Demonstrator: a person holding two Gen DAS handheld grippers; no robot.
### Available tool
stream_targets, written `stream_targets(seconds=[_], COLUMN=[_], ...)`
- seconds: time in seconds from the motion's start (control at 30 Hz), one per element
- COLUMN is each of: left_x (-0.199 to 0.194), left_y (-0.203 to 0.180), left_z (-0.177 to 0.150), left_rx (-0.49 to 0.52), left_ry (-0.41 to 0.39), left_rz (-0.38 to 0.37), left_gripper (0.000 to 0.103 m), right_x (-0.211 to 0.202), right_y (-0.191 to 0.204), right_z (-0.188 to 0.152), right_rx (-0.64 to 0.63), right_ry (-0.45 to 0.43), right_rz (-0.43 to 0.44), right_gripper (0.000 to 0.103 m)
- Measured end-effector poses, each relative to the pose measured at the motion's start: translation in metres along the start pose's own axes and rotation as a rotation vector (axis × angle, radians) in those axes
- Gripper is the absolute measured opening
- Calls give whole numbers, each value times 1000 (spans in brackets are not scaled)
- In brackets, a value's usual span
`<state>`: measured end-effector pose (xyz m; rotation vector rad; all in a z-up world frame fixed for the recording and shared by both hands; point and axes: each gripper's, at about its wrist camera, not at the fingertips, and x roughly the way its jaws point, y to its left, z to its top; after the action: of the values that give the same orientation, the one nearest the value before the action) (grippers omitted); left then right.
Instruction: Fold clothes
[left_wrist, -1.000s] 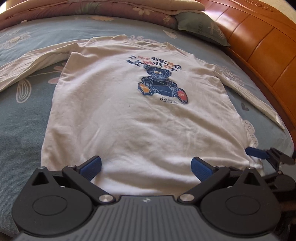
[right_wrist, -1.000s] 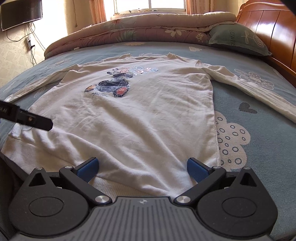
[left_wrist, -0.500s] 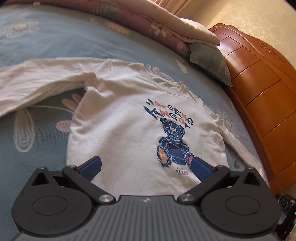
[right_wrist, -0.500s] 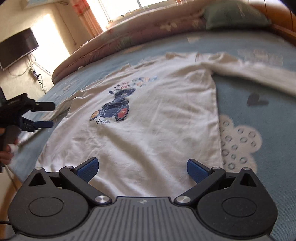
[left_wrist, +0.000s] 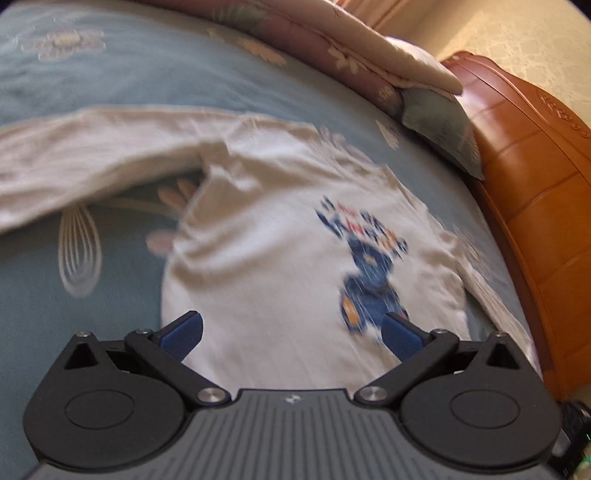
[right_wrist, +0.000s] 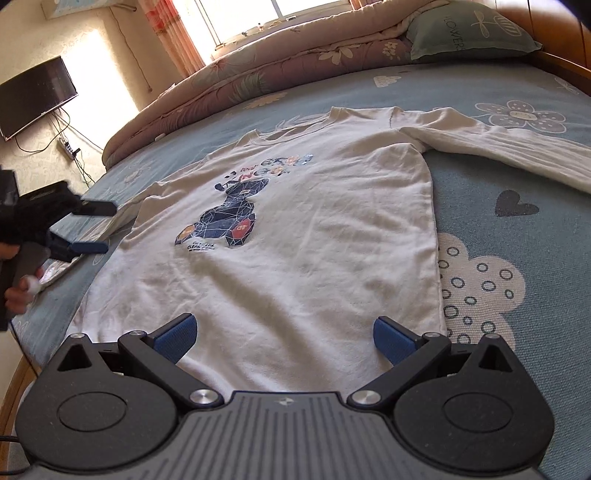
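Both sets of jaws wide apart, holding nothing: left gripper (left_wrist: 291, 332) and right gripper (right_wrist: 282, 334), low over the bottom part of the shirt (right_wrist: 295, 236). White long-sleeved shirt spread flat, front up, bear picture (right_wrist: 225, 225) in the middle, sleeves out to each side. Probably light, soft and floppy, easy to wrinkle. Best grabbed at a thin edge, maybe a sleeve (left_wrist: 92, 162) or the bottom hem. Under the shirt, a blue flowery bedsheet (right_wrist: 517, 236). Beyond the collar, a rolled quilt (right_wrist: 295, 59) and a pillow (right_wrist: 469, 33).
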<state>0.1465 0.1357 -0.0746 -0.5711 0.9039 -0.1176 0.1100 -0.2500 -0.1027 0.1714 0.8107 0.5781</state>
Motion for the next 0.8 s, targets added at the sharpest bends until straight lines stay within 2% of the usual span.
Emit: stream_targets(seconds=[0.03, 0.13, 0.17, 0.23, 0.27, 0.33, 0.37, 0.47, 0.53, 0.63, 0.8], left_x=[0, -8, -12, -25, -29, -32, -31, -25, -23, -14, -4], left_y=[3, 10, 11, 10, 10, 11, 9, 6, 7, 7, 2], left_z=[-7, -22, -25, -20, -17, -15, -15, -19, -23, -29, -38], left_rx=[-15, -10, -13, -35, -33, -50, -49, -52, -74, -88, -81], left_ry=[18, -8, -22, -73, -83, -76, -73, -69, -67, -35, -3], left_rz=[7, 60, 94, 213, 188, 87, 74, 96, 47, 55, 19], left_gripper=[102, 101, 102, 101, 101, 101, 102, 101, 101, 101, 102], right_x=[0, 0, 0, -1, -1, -1, -1, -1, -2, -3, -1], right_y=[0, 2, 2, 2, 2, 3, 4, 5, 4, 3, 4], right_z=[0, -1, -1, -2, -2, -2, -2, -4, -4, -5, -5], right_rx=[-3, -11, -12, -11, -13, -19, -21, -28, -26, -24, -31], right_ry=[0, 1, 0, -2, -2, -3, -3, -3, -4, -5, -4], right_rz=[-2, -9, -12, -14, -16, -20, -23, -32, -34, -37, -45], right_gripper=[103, 103, 103, 103, 103, 103, 103, 103, 103, 103, 103])
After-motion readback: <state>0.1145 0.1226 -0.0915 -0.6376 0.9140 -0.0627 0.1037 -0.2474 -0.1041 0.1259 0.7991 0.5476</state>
